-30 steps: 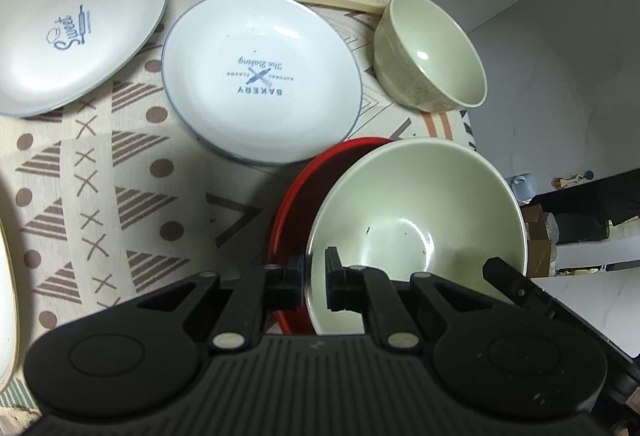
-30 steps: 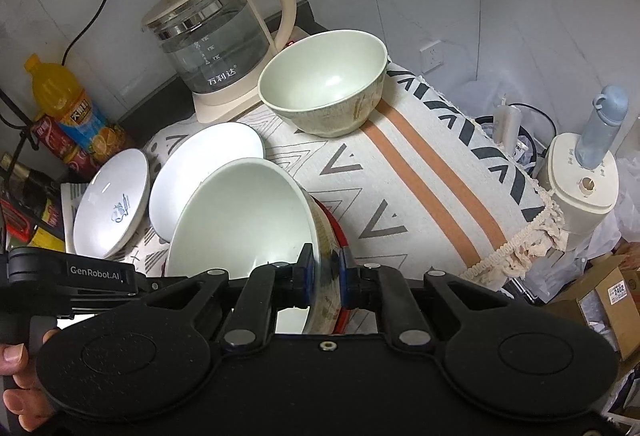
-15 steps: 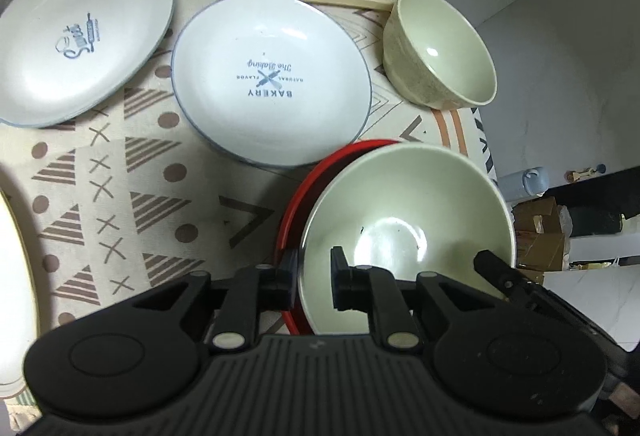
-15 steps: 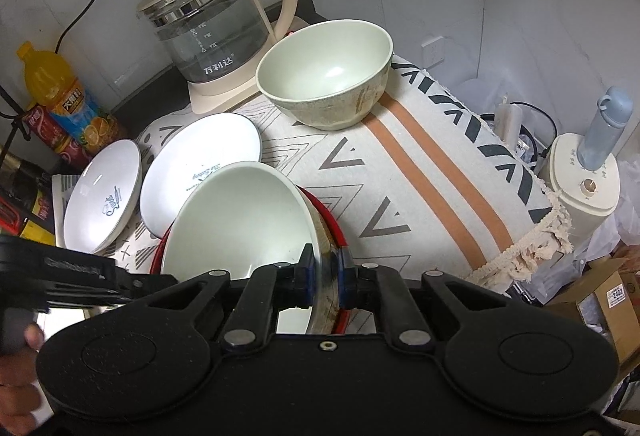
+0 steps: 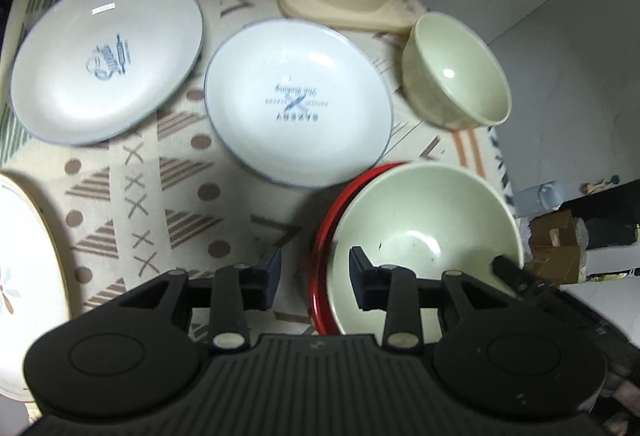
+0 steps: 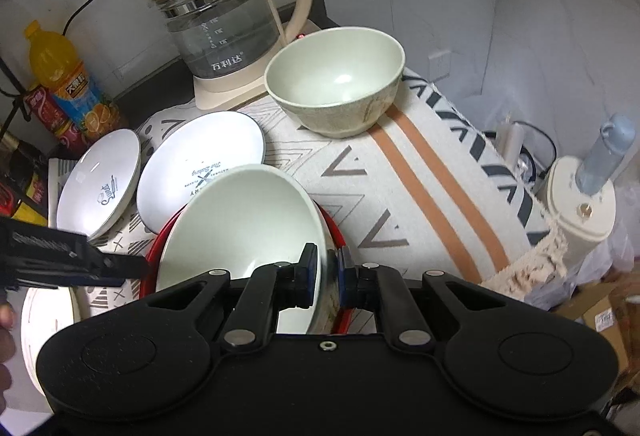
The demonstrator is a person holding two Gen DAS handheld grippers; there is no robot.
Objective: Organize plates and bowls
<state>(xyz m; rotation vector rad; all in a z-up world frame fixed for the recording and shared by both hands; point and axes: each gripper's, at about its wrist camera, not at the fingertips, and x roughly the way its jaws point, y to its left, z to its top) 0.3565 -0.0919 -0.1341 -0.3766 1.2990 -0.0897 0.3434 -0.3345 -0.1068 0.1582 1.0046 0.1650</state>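
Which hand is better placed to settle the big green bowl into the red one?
Right. The right gripper is shut on the big green bowl's rim, over the red bowl. The left gripper is opening, its fingers clear of both rims.

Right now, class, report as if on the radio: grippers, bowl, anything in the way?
Left gripper opening, straddling the rims, pads clear. Right gripper shut on large bowl rim. Bowl sits in red dish. Bakery plate close beside; nothing blocking.

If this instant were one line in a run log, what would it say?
large green bowl: sits in red plate | left gripper: jaws opening, off rim | right gripper: jaws clamp rim
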